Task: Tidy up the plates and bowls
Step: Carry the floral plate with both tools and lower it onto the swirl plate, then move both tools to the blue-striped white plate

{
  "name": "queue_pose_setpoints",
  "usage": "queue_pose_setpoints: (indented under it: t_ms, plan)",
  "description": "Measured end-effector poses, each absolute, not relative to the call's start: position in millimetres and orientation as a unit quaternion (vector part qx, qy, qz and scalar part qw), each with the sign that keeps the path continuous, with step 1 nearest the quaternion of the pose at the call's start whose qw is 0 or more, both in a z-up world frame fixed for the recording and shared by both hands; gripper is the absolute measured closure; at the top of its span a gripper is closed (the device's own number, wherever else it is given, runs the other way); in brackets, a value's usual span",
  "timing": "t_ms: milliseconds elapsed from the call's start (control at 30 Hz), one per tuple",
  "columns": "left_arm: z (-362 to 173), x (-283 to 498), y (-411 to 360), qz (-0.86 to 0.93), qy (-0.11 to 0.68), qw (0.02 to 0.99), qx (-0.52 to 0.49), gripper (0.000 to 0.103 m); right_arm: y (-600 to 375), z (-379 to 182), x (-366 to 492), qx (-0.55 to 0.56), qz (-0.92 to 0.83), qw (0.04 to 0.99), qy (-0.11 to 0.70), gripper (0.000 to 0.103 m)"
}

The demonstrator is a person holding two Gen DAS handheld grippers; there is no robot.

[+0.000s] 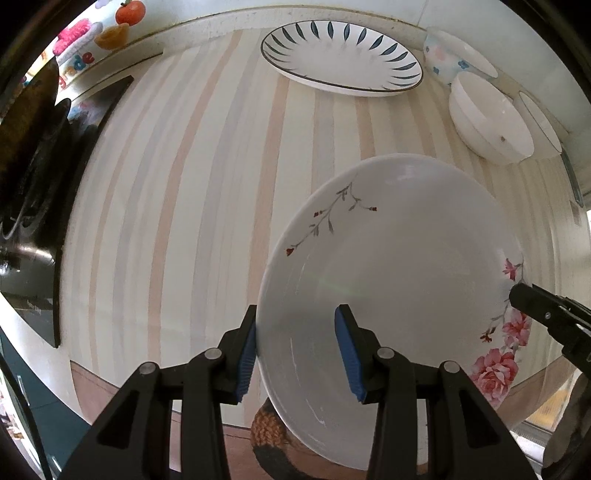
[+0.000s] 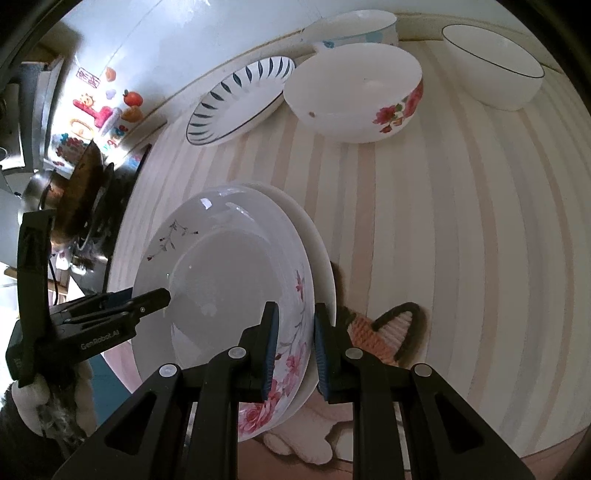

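A white floral plate [image 1: 399, 266] [image 2: 229, 288] rests on a plain white plate [image 2: 321, 266] near the table's front edge. My left gripper [image 1: 295, 350] straddles the floral plate's left rim, jaws apart; it also shows in the right wrist view [image 2: 162, 295]. My right gripper [image 2: 293, 347] straddles the right rims of both plates, jaws close to them; its finger [image 1: 532, 299] shows in the left wrist view. A leaf-pattern plate [image 1: 343, 59] [image 2: 240, 99], a rose bowl [image 2: 354, 92] [image 1: 491, 118], a black-rimmed bowl [image 2: 491, 66] and a blue-flower bowl [image 1: 450, 55] [image 2: 354, 22] stand at the back.
The striped tablecloth [image 1: 207, 192] [image 2: 461, 240] covers the table. A knitted coaster [image 2: 384, 332] [image 1: 273, 435] lies under the plates at the front edge. A dark stove with a pan [image 1: 33, 155] is on the left. A wall with stickers [image 2: 107, 107] is behind.
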State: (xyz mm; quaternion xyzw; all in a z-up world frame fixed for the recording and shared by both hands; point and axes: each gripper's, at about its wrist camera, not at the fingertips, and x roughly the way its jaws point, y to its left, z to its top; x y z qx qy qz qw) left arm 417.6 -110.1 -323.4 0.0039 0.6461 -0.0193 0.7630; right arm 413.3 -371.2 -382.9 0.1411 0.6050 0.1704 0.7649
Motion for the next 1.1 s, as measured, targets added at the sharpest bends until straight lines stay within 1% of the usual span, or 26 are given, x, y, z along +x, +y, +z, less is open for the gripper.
queue_pose_setpoints:
  t_ms: [267, 433, 600, 733, 867, 900, 967, 1000, 1033, 1100]
  plan:
    - [-326.4, 414.7, -118.7, -0.020, 0.646, 0.763, 0.019, 0.065, -367.2, -378.2, 420.6, 0.121, 0.164, 0.762, 0.615, 0.082]
    - [-328.2, 415.1, -118.9, -0.013, 0.653, 0.758, 0.004, 0.065, -367.5, -373.8, 416.1, 0.108, 0.165, 0.767, 0.611, 0.083]
    - [-326.9, 410.2, -116.1, -0.003, 0.656, 0.754, -0.007, 0.065, -381.1, -369.5, 411.5, 0.137, 0.157, 0.764, 0.611, 0.082]
    - [-304.6, 403.2, -109.0, 0.000, 0.650, 0.759, -0.030, 0.065, -396.1, -356.5, 413.7, 0.164, 0.164, 0.758, 0.609, 0.082]
    - [-257.4, 423.4, -93.4, -0.005, 0.626, 0.776, -0.070, 0.064, -403.8, -330.4, 432.2, 0.193, 0.176, 0.755, 0.601, 0.082]
    - [-250.2, 430.7, -89.1, -0.007, 0.624, 0.777, -0.081, 0.064, -403.0, -322.6, 440.4, 0.199, 0.179, 0.754, 0.600, 0.081]
    - [-237.6, 462.8, -78.0, -0.016, 0.622, 0.775, -0.109, 0.063, -397.8, -307.0, 461.5, 0.216, 0.190, 0.750, 0.595, 0.069]
    - [-238.4, 476.6, -77.4, -0.019, 0.623, 0.773, -0.118, 0.063, -393.4, -298.5, 474.3, 0.222, 0.193, 0.752, 0.591, 0.065]
    - [-238.3, 497.3, -72.8, -0.021, 0.622, 0.773, -0.125, 0.063, -387.6, -292.1, 487.7, 0.224, 0.197, 0.752, 0.588, 0.059]
    - [-245.0, 530.4, -67.5, -0.017, 0.622, 0.773, -0.120, 0.063, -371.7, -281.9, 518.5, 0.216, 0.203, 0.758, 0.581, 0.059]
